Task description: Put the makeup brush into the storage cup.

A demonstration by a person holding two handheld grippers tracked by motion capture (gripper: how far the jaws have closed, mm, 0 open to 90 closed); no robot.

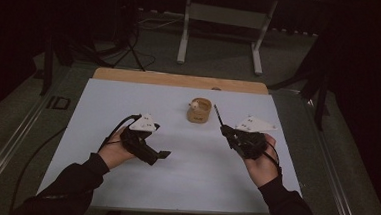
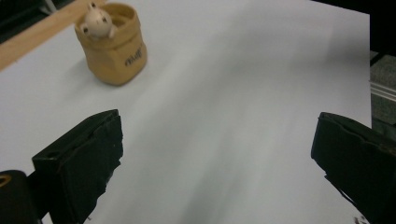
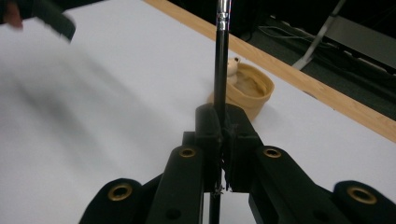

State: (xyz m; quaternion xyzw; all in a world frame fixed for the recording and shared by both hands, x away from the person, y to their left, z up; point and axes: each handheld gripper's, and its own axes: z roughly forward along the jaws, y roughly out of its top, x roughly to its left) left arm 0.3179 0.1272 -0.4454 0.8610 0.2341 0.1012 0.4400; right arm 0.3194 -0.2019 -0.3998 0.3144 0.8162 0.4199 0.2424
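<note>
A tan pot (image 1: 199,111) with a small pale animal figure (image 2: 96,21) on its rim stands on the white table sheet (image 1: 129,98), toward the back middle. My right gripper (image 1: 224,131) hovers just right of the pot, shut on a thin black stick (image 1: 218,114) with a metal band; the stick (image 3: 221,60) rises from between the closed jaws (image 3: 223,116), and the pot (image 3: 252,91) sits behind it. My left gripper (image 1: 158,157) is at the front left, open, with nothing between its jaws (image 2: 217,135). The pot (image 2: 114,51) lies well ahead of it, to its left.
A strip of the wooden table top (image 1: 180,80) shows past the sheet's far edge. Beyond it stand a metal frame's legs (image 1: 185,37), and cables (image 1: 132,44) lie on the floor. The left gripper (image 3: 56,18) appears blurred at the top left of the right gripper view.
</note>
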